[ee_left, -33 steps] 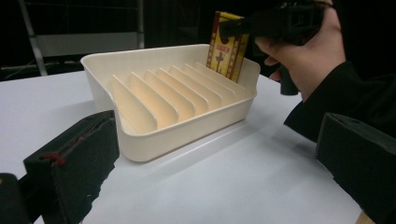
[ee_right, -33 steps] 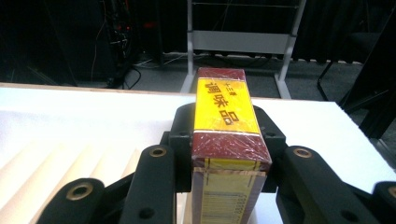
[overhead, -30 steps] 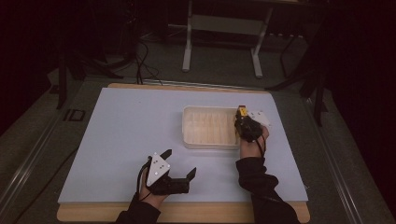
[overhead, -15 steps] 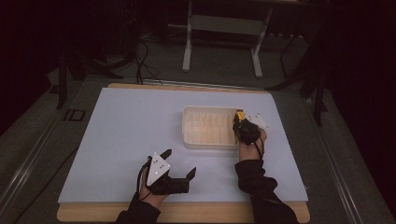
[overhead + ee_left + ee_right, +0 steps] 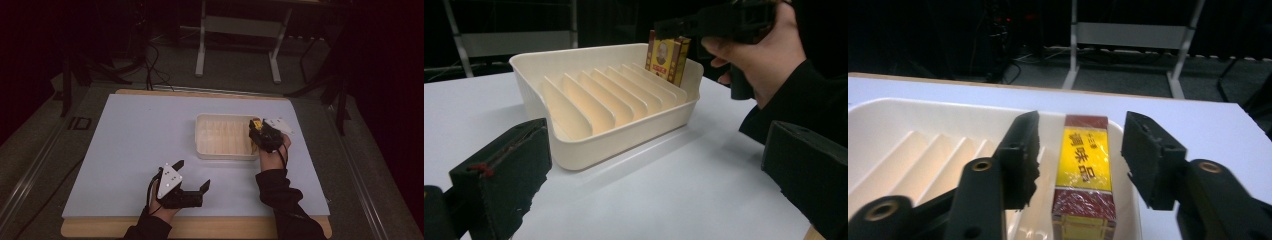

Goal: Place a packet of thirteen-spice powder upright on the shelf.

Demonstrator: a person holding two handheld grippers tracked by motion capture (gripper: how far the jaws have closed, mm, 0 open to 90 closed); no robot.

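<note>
Both grippers' jaws apart, right gripper [image 5: 1075, 160] just opened around box [image 5: 1084, 175], yellow label face-on.

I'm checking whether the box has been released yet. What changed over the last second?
The right gripper has just been opening its jaws: the yellow and red box stands between them, pads clear, in the white rack's end slot. Rack and left gripper stayed put.

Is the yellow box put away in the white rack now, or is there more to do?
Done: the yellow box stands upright in the end slot of the white rack. In hand: the right gripper has just been opening its jaws, with a gap on each side of the box. Left: pulling that gripper away. The left gripper rests open on the table.
</note>
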